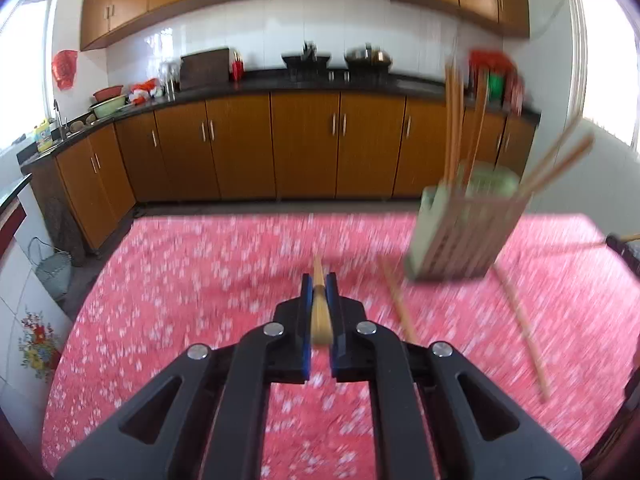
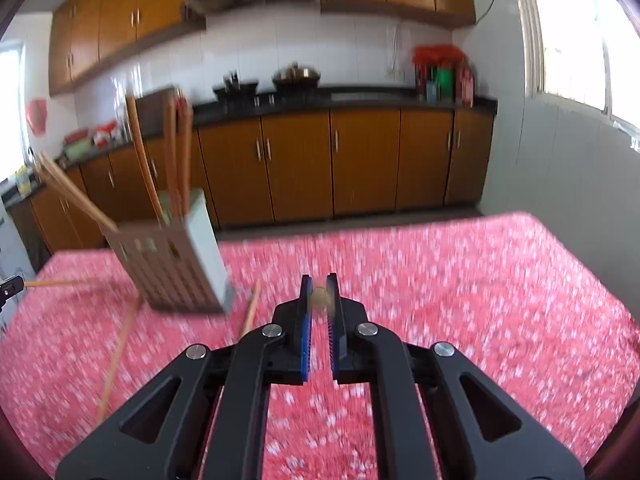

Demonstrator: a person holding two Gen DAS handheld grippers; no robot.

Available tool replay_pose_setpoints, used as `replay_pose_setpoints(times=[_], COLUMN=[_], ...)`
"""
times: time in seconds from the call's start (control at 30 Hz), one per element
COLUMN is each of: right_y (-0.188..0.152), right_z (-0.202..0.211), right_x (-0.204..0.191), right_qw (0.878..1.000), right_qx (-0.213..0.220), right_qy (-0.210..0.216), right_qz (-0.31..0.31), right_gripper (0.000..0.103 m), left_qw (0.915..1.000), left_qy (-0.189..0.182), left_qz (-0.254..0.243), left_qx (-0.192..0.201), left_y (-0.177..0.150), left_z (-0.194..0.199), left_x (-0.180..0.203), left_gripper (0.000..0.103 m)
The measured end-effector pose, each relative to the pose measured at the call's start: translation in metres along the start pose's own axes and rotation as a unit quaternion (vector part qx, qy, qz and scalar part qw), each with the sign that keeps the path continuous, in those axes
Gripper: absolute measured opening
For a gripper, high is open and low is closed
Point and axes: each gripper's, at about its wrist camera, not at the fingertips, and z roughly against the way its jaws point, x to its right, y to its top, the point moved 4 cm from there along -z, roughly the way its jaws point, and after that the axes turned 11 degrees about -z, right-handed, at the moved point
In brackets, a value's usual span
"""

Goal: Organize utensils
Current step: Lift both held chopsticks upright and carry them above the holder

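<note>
My left gripper [image 1: 319, 282] is shut on a wooden chopstick [image 1: 320, 308] that lies along its fingers, above the red flowered tablecloth [image 1: 200, 280]. My right gripper [image 2: 320, 282] is shut on another chopstick [image 2: 320, 297], seen end-on between the pads. A slatted utensil holder [image 1: 460, 232] with several chopsticks standing in it sits on the table, right of the left gripper; in the right wrist view the holder [image 2: 176, 268] is to the left. Two loose chopsticks [image 1: 400, 304] [image 1: 524, 332] lie on the cloth near the holder. The views are motion-blurred.
Kitchen cabinets [image 1: 304, 144] and a dark counter with pots [image 1: 368, 58] run behind the table. A sink area [image 1: 60, 128] is at the left. The other gripper's tip with a chopstick shows at the table's edge [image 2: 24, 284].
</note>
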Motion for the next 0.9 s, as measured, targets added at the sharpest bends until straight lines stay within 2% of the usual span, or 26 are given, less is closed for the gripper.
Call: replay_pose_setpoints(times=[0.1, 0.33, 0.5, 0.57, 0.67, 0.73, 0.9], right_y=[0.019, 0.036, 0.046, 0.053, 0.073, 0.084, 0.102], right_z=[0.013, 0.031, 0.058, 0.073, 0.094, 0.105, 0.108], right_x=[-0.006, -0.022, -0.044, -0.056, -0.073, -0.084, -0.109], right_qw=[1.000, 0.998, 0.993, 0.988, 0.978, 0.972, 0.965], right_qx=[0.025, 0.045, 0.049, 0.059, 0.088, 0.113, 0.168], right_qy=[0.011, 0.045, 0.110, 0.141, 0.188, 0.204, 0.200], right_qz=[-0.001, 0.004, -0.009, -0.014, -0.023, -0.022, 0.000], right_gripper=[0.008, 0.008, 0.008, 0.008, 0.008, 0.008, 0.008], left_qw=[0.9995, 0.9983, 0.9956, 0.9931, 0.9883, 0.9836, 0.9758], left_qy=[-0.010, -0.019, -0.051, -0.063, -0.078, -0.088, -0.078], left_qz=[0.016, -0.004, -0.001, -0.001, 0.005, 0.013, 0.023], left_qx=[0.025, 0.055, 0.079, 0.099, 0.131, 0.157, 0.203], left_y=[0.022, 0.047, 0.060, 0.071, 0.089, 0.104, 0.139], left_z=[0.012, 0.040, 0.064, 0.078, 0.094, 0.105, 0.110], left_x=[-0.001, 0.001, 0.014, 0.023, 0.035, 0.043, 0.059], left_gripper=[0.008, 0.008, 0.008, 0.008, 0.008, 0.008, 0.008])
